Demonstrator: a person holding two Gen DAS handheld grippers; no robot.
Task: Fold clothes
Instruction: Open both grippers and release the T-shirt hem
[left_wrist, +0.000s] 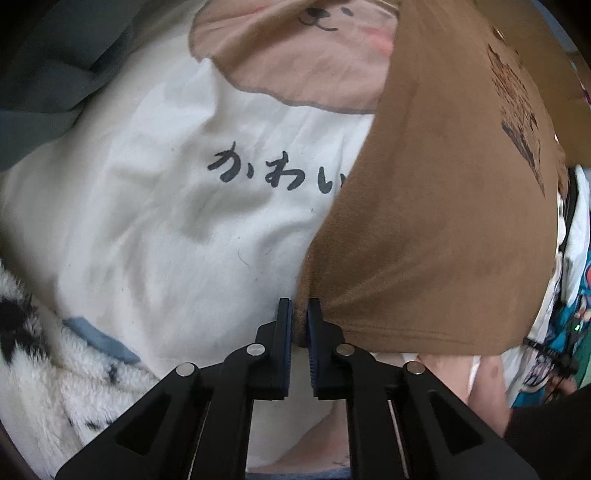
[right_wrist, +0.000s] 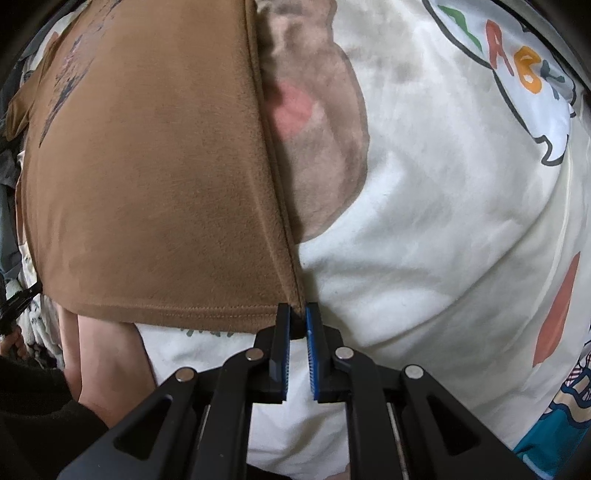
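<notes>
Cartoon-printed white bedding (left_wrist: 155, 221) underlies the brown suede-like printed T-shirt (left_wrist: 424, 229), hem corners clenched by left tool (left_wrist: 299, 317) at 6 o'clock and right tool (right_wrist: 298, 319), spreading it for folding.

Probably a home bedroom: cartoon-print bedding (left_wrist: 166, 221), fluffy blanket (left_wrist: 44, 350).

Left gripper (left_wrist: 299, 314) points down, pads pinching bunched corner of brown shirt (left_wrist: 424, 229) at its stitched hem. Shirt spreads up and right from grip, dark print near right edge. Beneath: white blanket (left_wrist: 155, 206) with black Japanese lettering (left_wrist: 277, 171) and tan cartoon animal face (left_wrist: 306, 48) at top. Grey cloth (left_wrist: 55, 62) upper left. Fluffy black-and-white fabric (left_wrist: 40, 354) lower left. Person's bare arm (left_wrist: 465, 380) lower right, just under shirt hem.
</notes>
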